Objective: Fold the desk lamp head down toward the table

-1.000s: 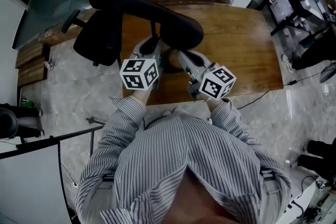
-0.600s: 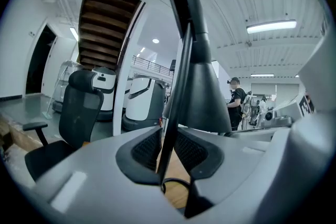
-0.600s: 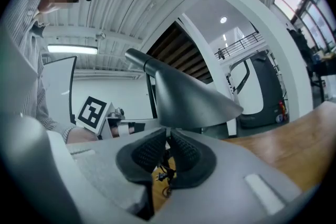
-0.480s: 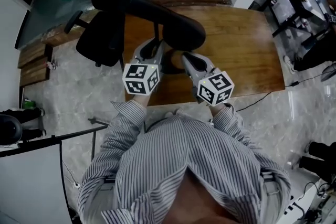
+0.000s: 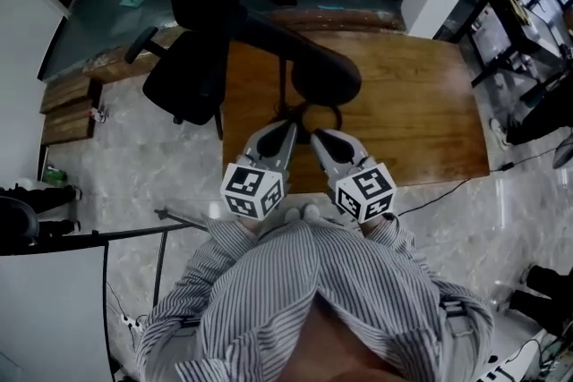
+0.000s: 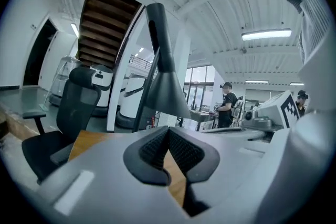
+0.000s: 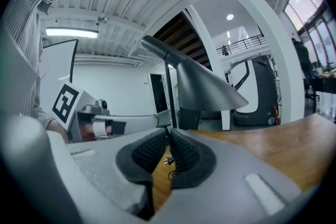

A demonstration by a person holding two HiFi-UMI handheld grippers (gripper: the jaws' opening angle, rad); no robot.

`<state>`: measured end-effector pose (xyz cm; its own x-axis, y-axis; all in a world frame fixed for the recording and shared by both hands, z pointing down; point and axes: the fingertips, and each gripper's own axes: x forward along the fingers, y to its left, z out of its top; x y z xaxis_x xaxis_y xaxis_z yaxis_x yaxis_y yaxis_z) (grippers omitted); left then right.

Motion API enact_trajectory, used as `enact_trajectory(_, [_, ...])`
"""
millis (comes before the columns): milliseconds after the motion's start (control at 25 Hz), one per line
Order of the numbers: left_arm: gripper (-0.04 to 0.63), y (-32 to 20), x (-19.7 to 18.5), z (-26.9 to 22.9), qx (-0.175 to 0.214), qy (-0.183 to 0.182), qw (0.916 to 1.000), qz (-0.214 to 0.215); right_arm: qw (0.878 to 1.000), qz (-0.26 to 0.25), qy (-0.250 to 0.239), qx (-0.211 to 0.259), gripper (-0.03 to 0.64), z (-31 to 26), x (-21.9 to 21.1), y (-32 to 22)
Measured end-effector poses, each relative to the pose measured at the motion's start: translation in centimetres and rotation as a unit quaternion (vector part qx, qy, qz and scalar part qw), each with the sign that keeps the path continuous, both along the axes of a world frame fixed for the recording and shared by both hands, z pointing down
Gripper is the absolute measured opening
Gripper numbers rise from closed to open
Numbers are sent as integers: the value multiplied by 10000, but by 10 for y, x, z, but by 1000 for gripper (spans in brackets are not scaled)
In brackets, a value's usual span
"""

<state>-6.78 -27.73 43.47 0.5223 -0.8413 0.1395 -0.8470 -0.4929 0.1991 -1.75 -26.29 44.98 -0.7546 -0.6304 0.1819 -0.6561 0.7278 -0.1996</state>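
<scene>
Apparently near done: dark grey cone-shaped desk lamp head hangs tipped down over brown wooden table. My left gripper jaws just closed, together, empty; right gripper jaws together, empty. Neither touches it.

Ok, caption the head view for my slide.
Left claw and right claw, both shut, hover at the near edge of the wooden table, facing the desk lamp.

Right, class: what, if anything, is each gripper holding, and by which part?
Nothing. The left gripper, just closed, and the right gripper are both shut and empty; the lamp stands free beyond them.
</scene>
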Motion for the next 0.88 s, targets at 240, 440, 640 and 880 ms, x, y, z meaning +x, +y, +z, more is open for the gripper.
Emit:
enact_trajectory(240, [3, 17, 4, 11, -249, 221, 9994, 0, 9997, -72, 161, -175, 2, 8, -4, 5])
enact_trajectory(440, [3, 23, 13, 7, -241, 324, 9991, 112, 9996, -23, 255, -140, 2, 6, -3, 8])
enact_trajectory(640, [3, 26, 20, 5, -269, 396, 9987, 197, 9995, -43, 240, -200, 2, 10, -3, 16])
enact_trajectory(880, [3, 31, 21, 5, -319, 355, 9986, 218, 9997, -23, 212, -146, 2, 6, -3, 14])
